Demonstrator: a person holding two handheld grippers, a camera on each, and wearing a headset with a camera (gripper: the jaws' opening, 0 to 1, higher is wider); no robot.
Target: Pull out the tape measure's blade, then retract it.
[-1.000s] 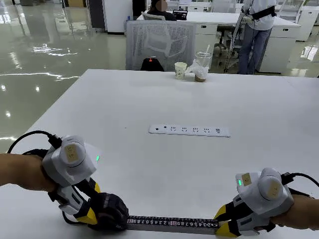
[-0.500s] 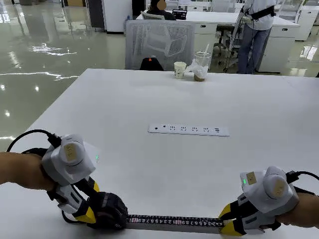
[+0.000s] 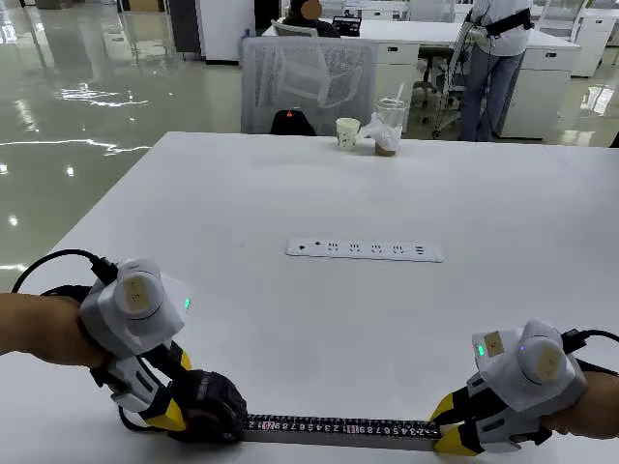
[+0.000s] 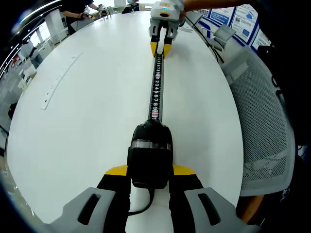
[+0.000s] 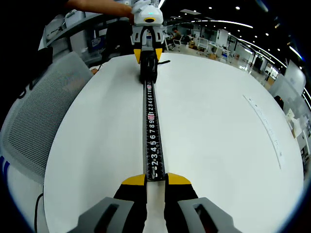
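The blade has lengthened — right gripper pinching its tip, left gripper clamping the case; retracting remains.

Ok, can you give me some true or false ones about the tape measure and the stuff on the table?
1. The left gripper grips the black tape measure case. True.
2. The right gripper pinches the blade at its end. True.
3. The blade is rolled up inside the case. False: it stretches out between the two grippers.
4. The paper cup stands beside the case. False: it stands at the far edge of the table.
5. The white power strip touches the blade. False: it lies apart from it.
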